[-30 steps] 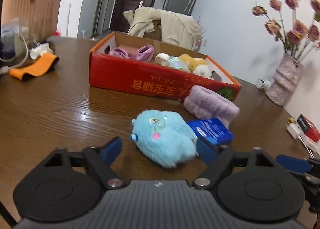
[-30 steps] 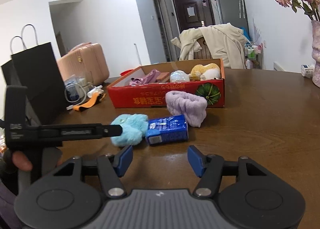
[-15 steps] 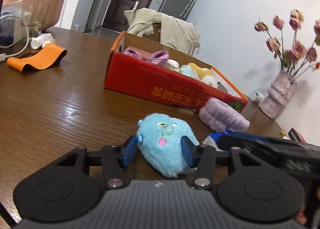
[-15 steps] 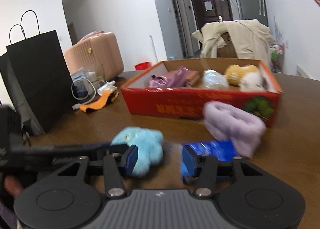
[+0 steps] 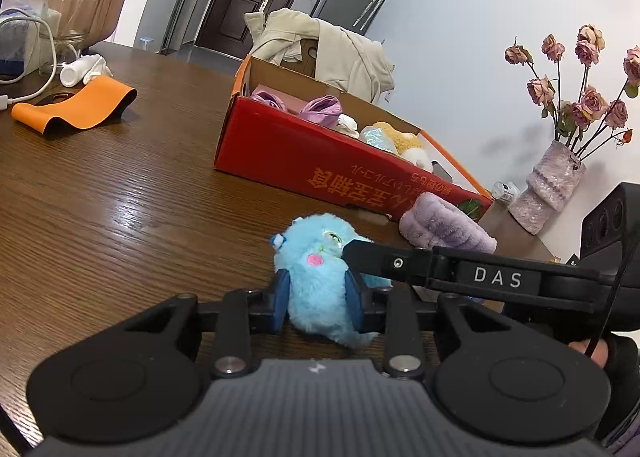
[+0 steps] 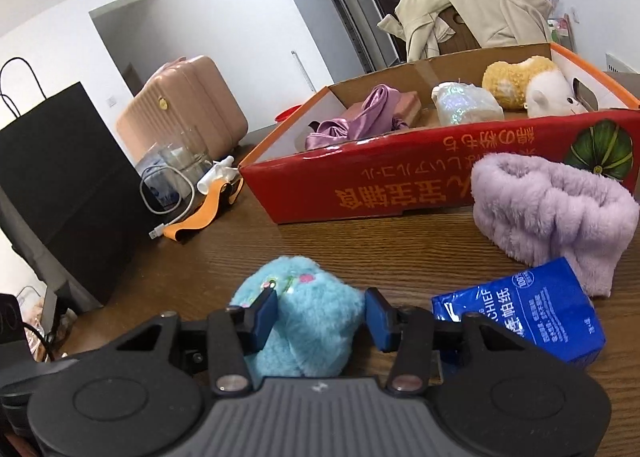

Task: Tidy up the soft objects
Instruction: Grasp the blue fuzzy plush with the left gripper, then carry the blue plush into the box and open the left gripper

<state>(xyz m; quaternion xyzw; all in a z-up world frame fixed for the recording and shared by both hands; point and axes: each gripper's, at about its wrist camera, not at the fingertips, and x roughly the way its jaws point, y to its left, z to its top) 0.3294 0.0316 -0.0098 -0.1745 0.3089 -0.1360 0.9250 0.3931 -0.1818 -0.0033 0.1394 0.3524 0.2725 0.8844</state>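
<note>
Fluffy light-blue plush toy (image 5: pixel 320 289) lies on the brown wooden surface (image 5: pixel 120 217), near side, in front of the red cardboard box (image 5: pixel 332 173). My left tongs (image 5: pixel 318 303) are closing on it: both blue pads dent the fur on either side, so I count this a grasp, still tightening. My right tongs (image 6: pixel 322 317) straddle the same toy from the other angle and are also narrowing; the left pad touches the fur, but I cannot tell whether the right pad does. In the left view the right tool's black arm crosses just over the toy's right side.

Already in the box: crumpled purple satin cloth (image 6: pixel 356 117), a shiny iridescent pouch (image 6: pixel 464 105), a yellow fuzzy plush (image 6: pixel 512 77), a white plush (image 6: pixel 552 97).

Still out on the surface: the blue toy; a lilac fleecy headband (image 6: pixel 548 209) touching the box's front wall, to the right; a blue tissue pack (image 6: pixel 532 313) just near of the headband.

Judgement: roughly half done. Four soft items boxed, two or three left, depending on whether the tissue pack counts. Step in hand: secure the blue toy, then lift it over the front wall.
</note>
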